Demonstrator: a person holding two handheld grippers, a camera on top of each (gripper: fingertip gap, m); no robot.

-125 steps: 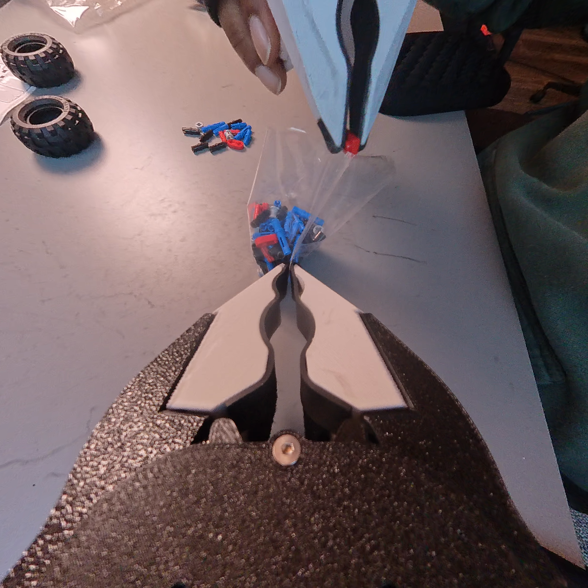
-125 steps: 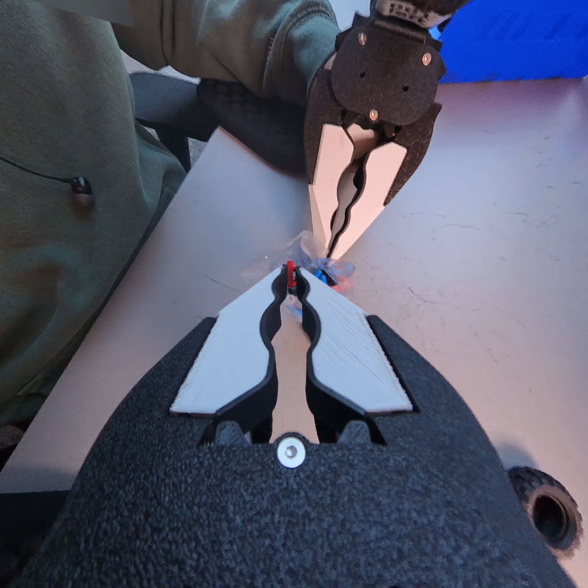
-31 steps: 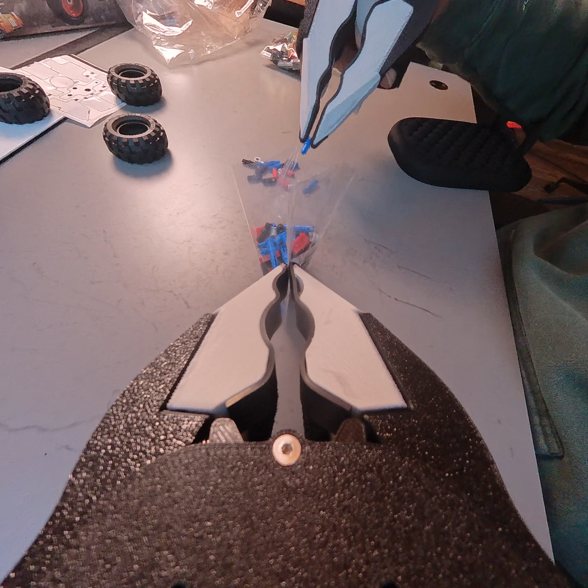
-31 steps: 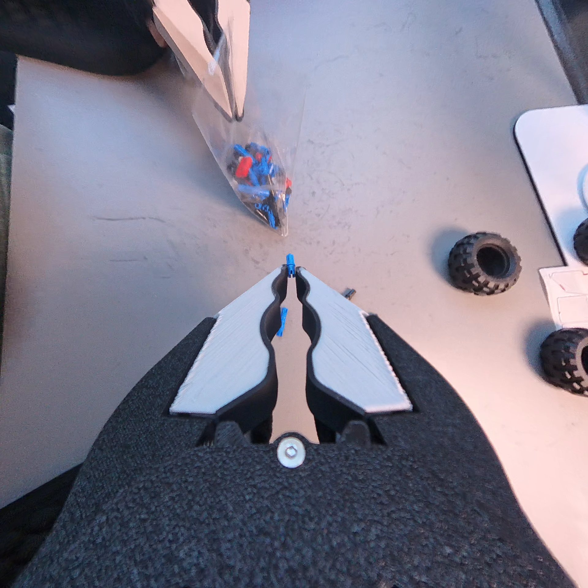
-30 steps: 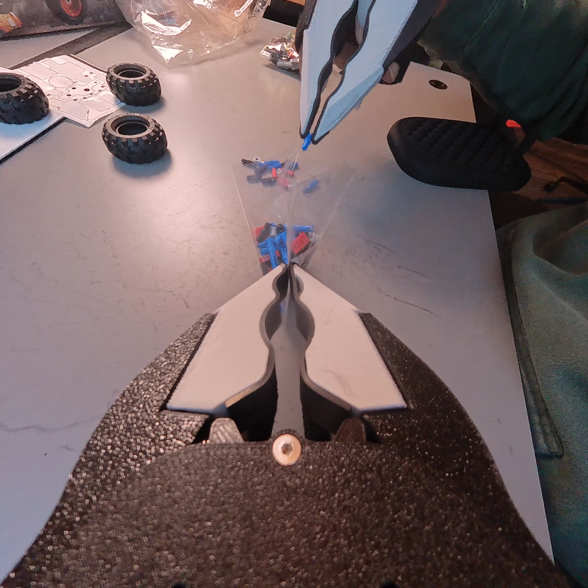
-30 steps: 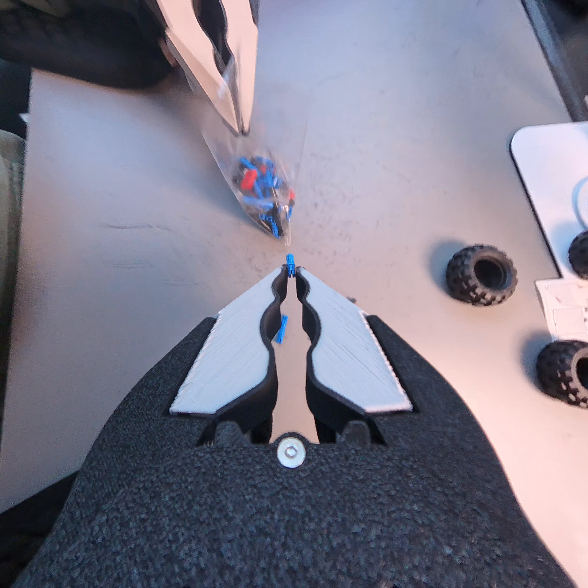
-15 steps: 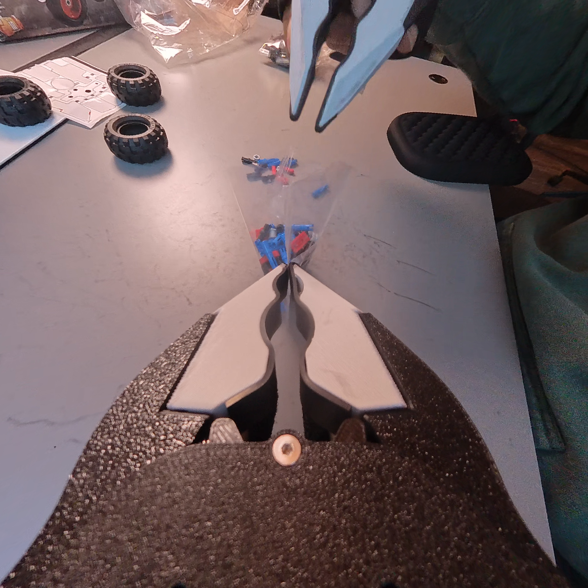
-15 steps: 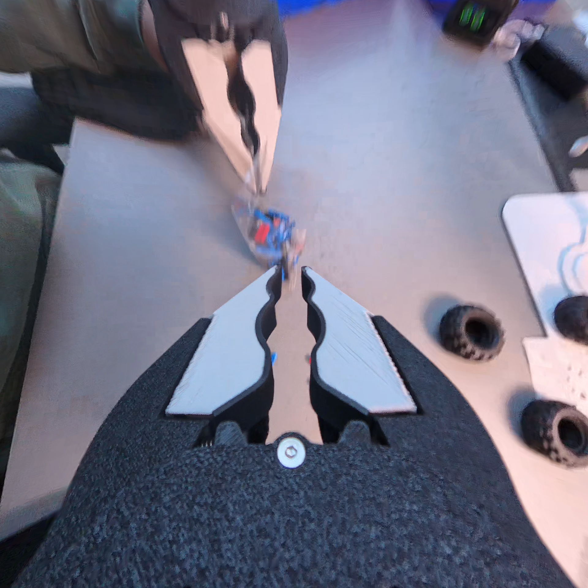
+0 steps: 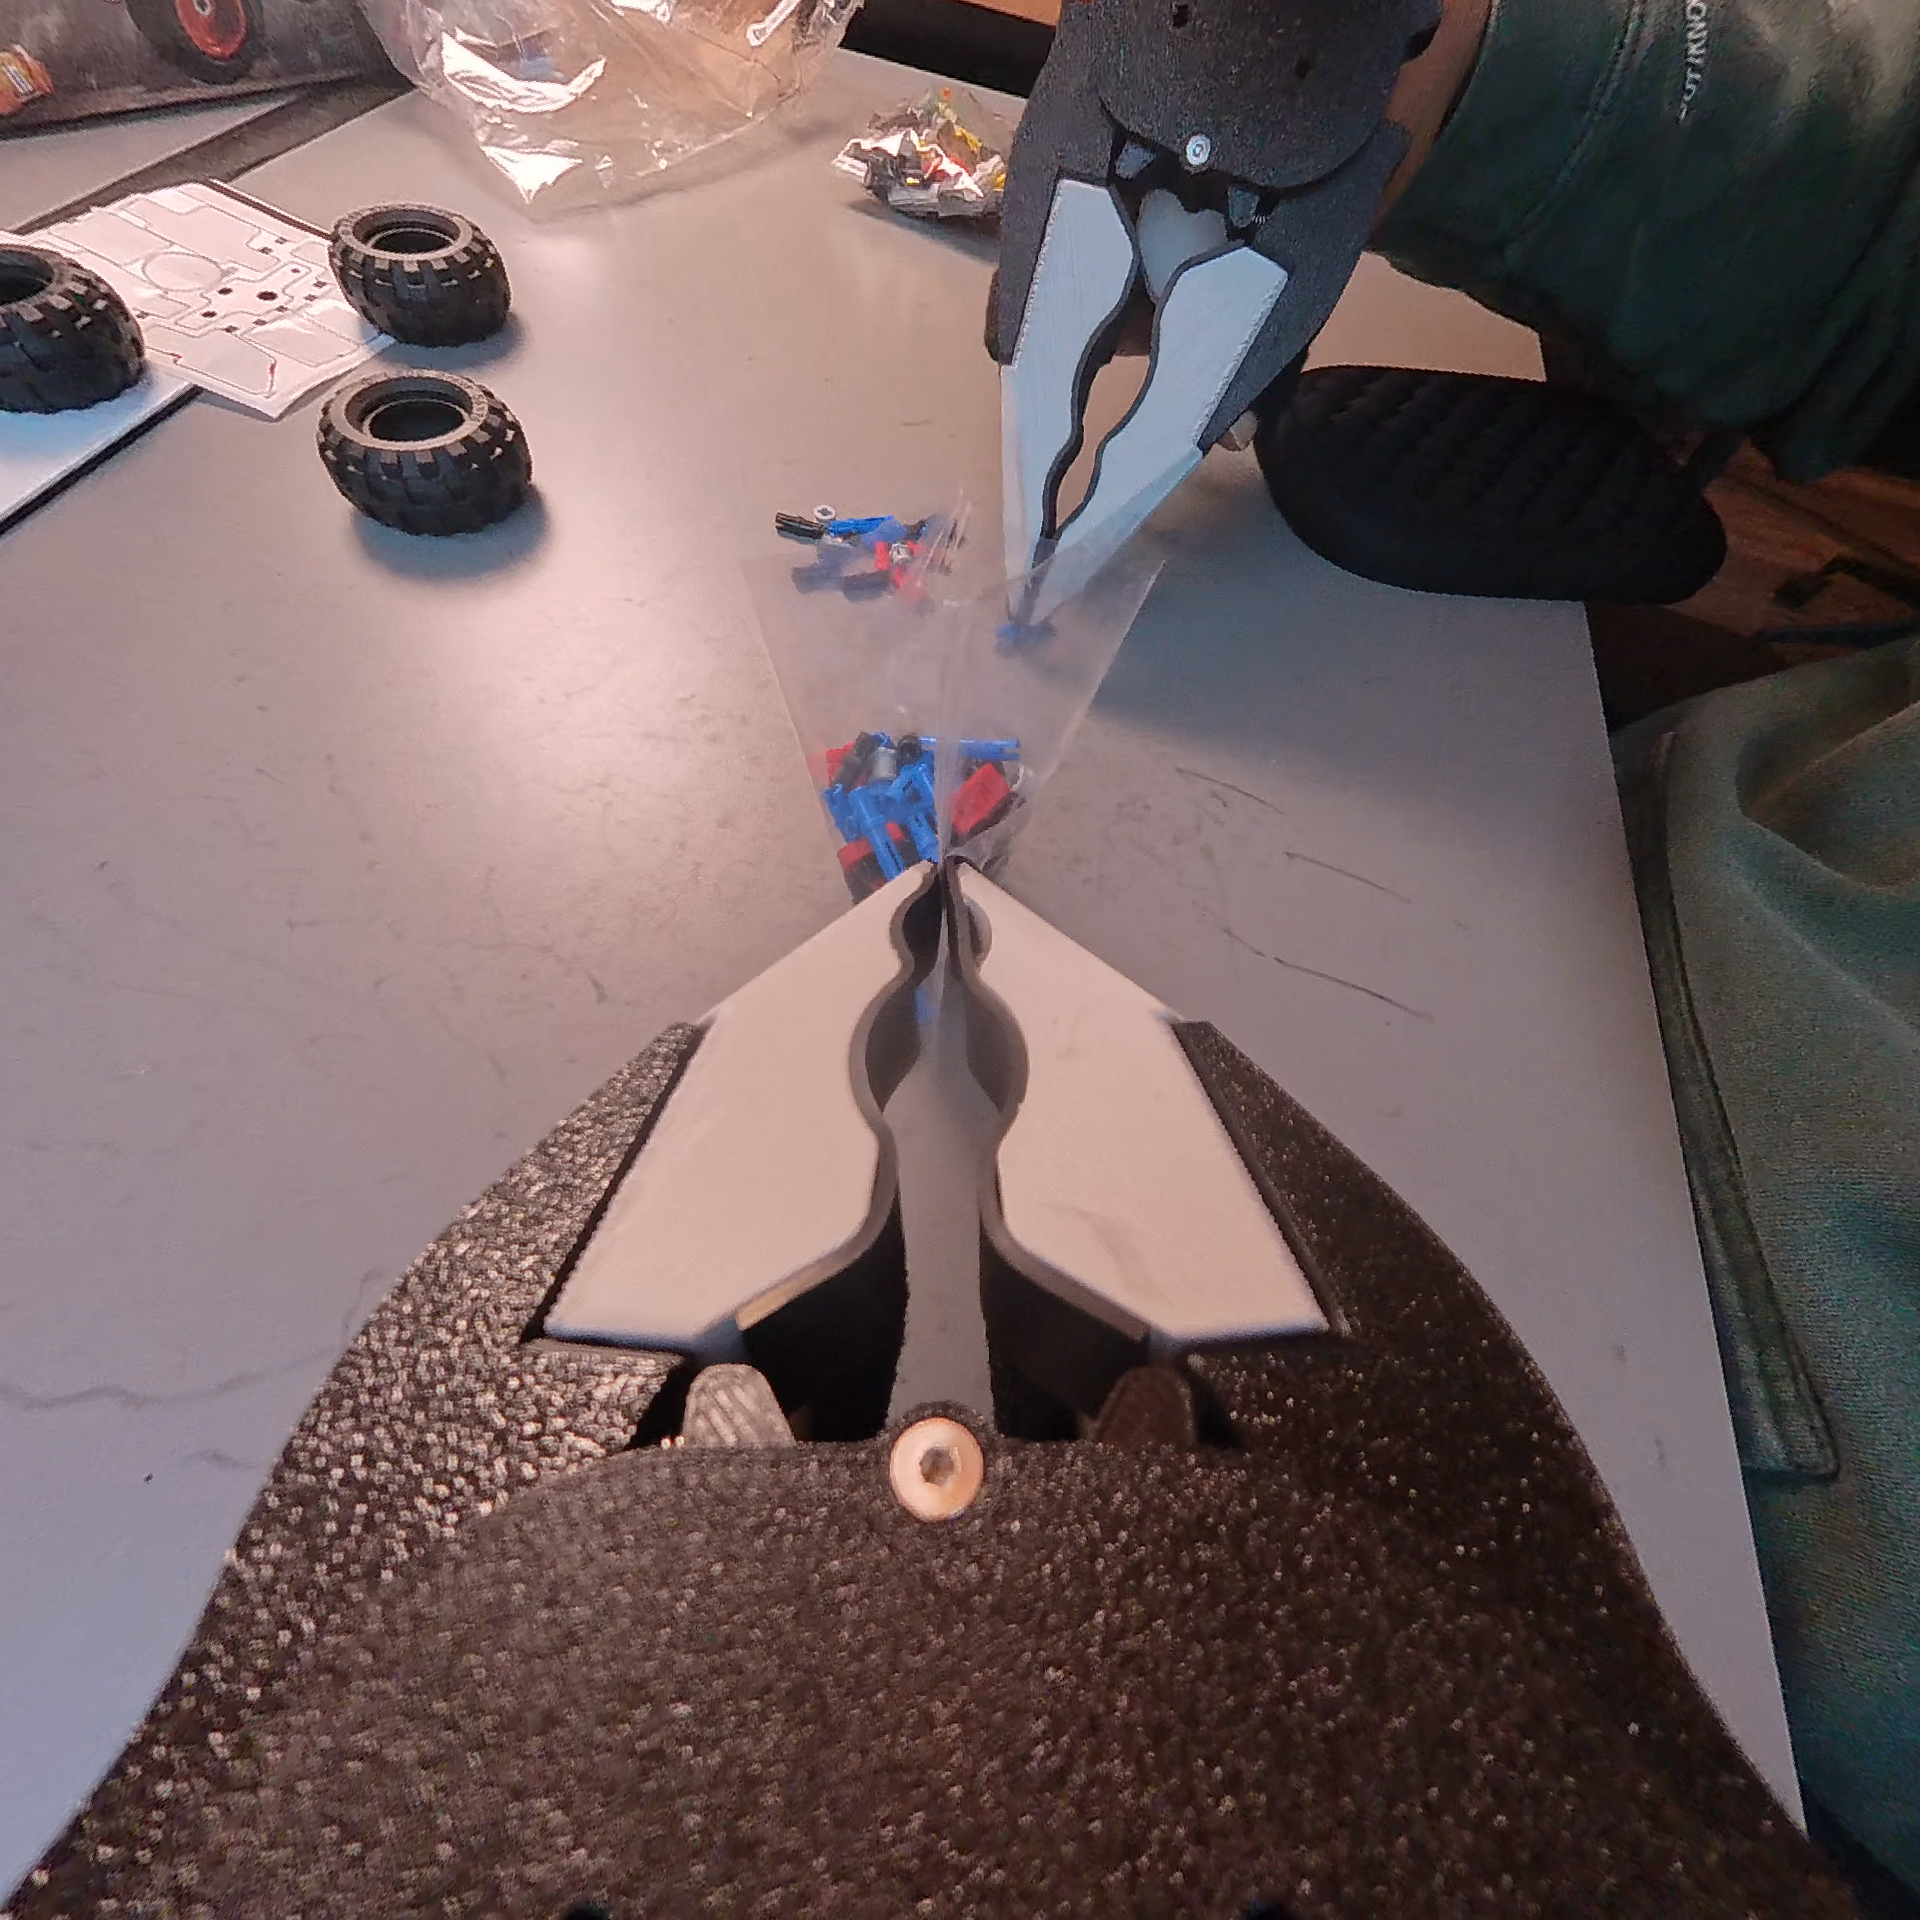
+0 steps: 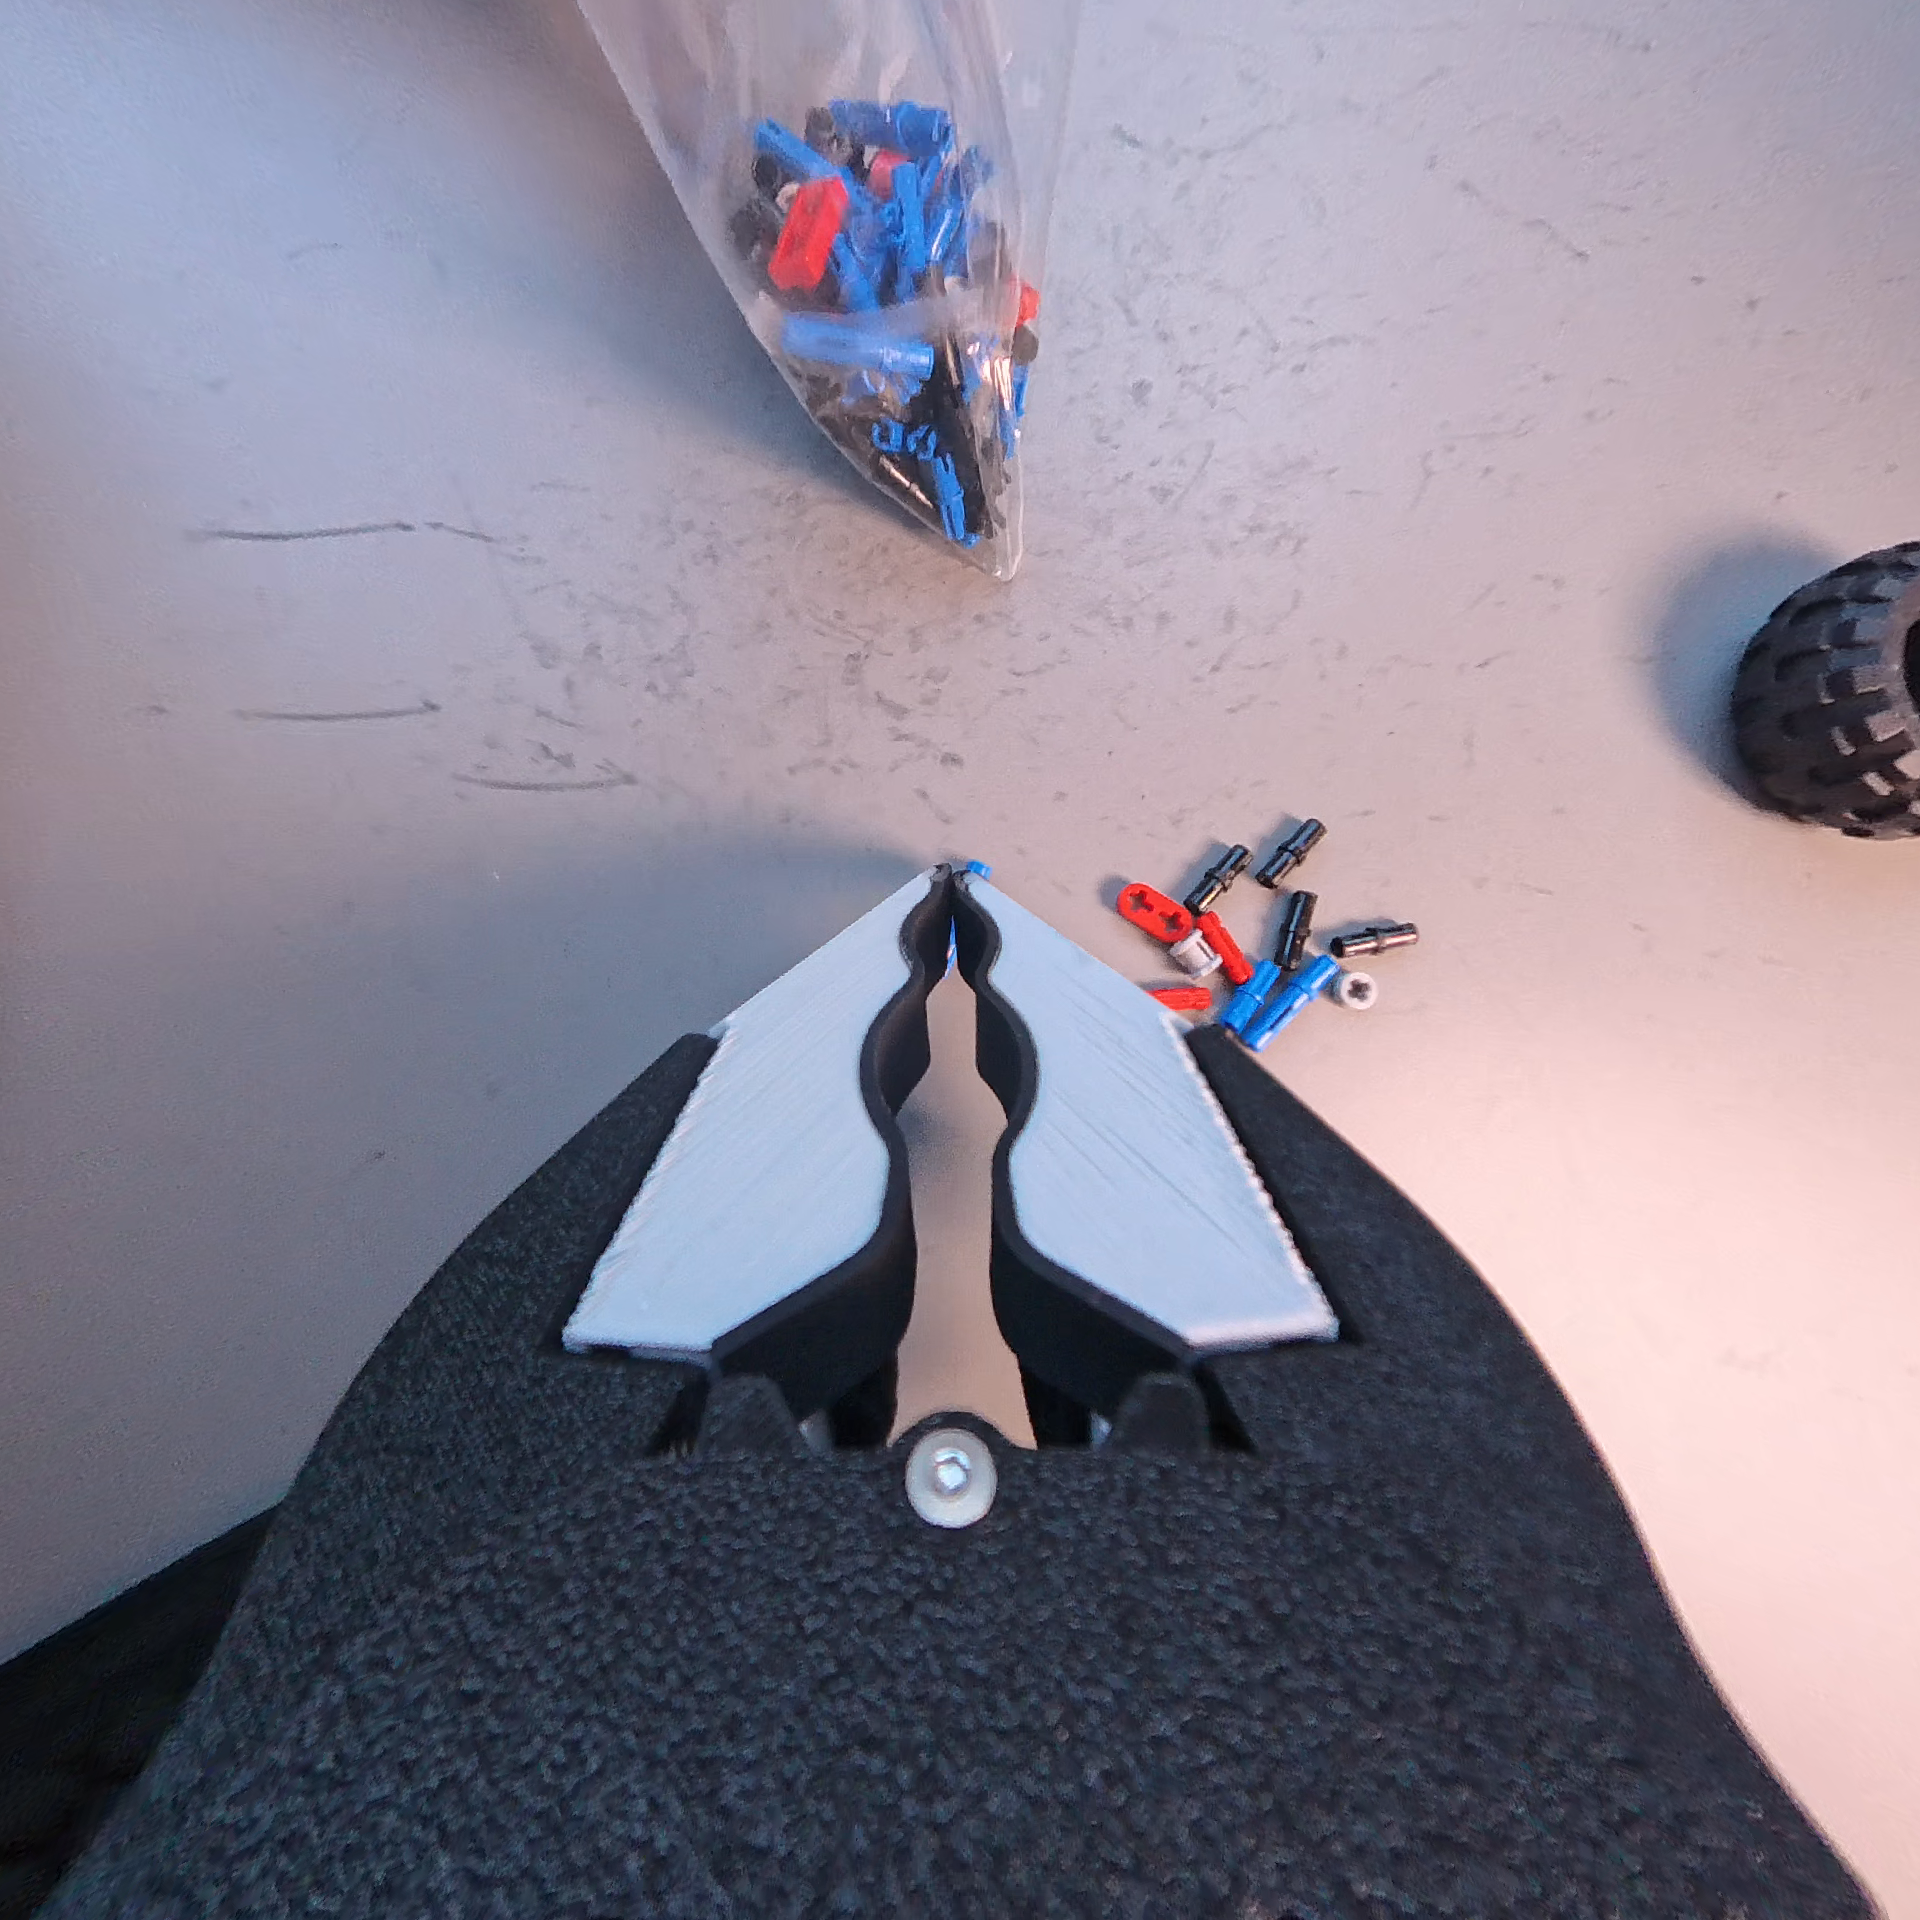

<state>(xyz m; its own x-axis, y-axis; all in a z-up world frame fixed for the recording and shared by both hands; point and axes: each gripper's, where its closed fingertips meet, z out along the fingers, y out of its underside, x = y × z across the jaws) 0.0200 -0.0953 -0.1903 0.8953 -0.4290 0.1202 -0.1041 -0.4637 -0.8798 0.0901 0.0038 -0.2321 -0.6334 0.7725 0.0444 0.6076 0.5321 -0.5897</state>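
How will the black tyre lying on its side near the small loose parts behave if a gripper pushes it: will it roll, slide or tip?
The black tyre lies flat on the grey table, so it would probably slide, not roll. Its knobby tread looks rubbery and may drag on the surface. It is wide and low, so tipping seems unlikely; it is hollow, so probably light.

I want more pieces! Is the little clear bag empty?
Not empty: the clear bag holds a clump of blue, red and black pieces in its bottom corner.

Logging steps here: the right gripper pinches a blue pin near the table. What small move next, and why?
Probably carry the blue pin across to the loose pin pile: the right gripper looks shut on it, and it sits apart from that pile.
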